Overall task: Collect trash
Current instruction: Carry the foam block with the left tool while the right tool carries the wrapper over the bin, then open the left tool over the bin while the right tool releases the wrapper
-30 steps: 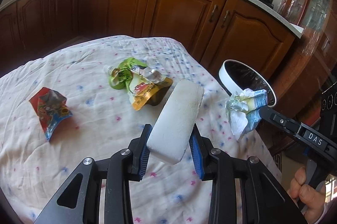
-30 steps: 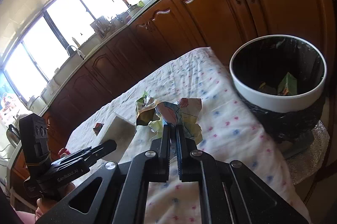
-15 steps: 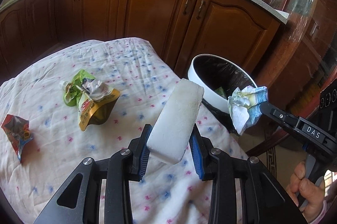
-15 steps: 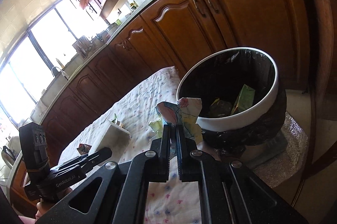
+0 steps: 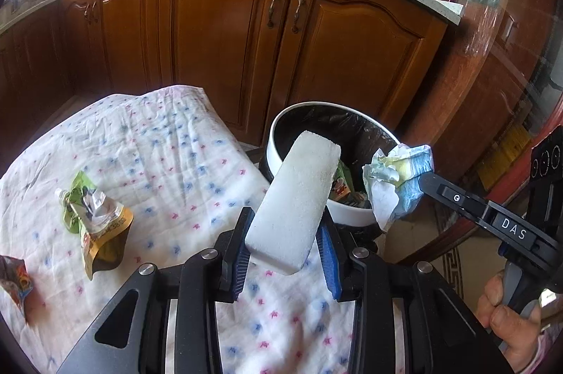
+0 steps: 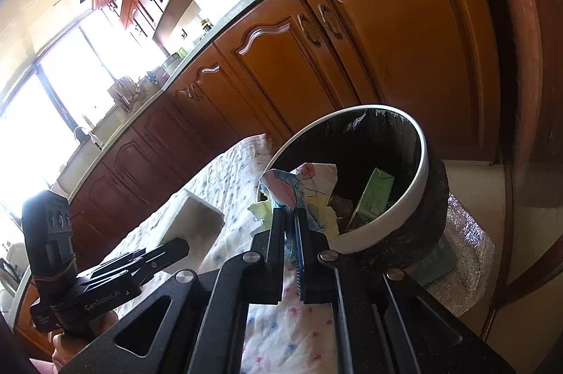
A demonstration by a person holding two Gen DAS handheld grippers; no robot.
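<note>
My left gripper (image 5: 285, 235) is shut on a white foam block (image 5: 295, 201), its far end over the near rim of the white trash bin (image 5: 278, 134). My right gripper (image 6: 291, 215) is shut on a crumpled paper wrapper (image 6: 302, 187), held at the bin's rim (image 6: 424, 169). The wrapper also shows in the left wrist view (image 5: 397, 178), beside the bin. The bin is black-lined and holds a green carton (image 6: 373, 198). The foam block shows in the right wrist view (image 6: 197, 219).
A green and yellow pouch (image 5: 95, 219) and a red wrapper (image 5: 14, 279) lie on the white dotted tablecloth (image 5: 158, 155). Wooden cabinets (image 5: 246, 32) stand behind the table. A silver mat (image 6: 464, 254) lies under the bin.
Both grippers have moved right towards the bin with their loads. The foam block's end and the paper wrapper now reach the bin's rim. The pouches have slid left in view.
</note>
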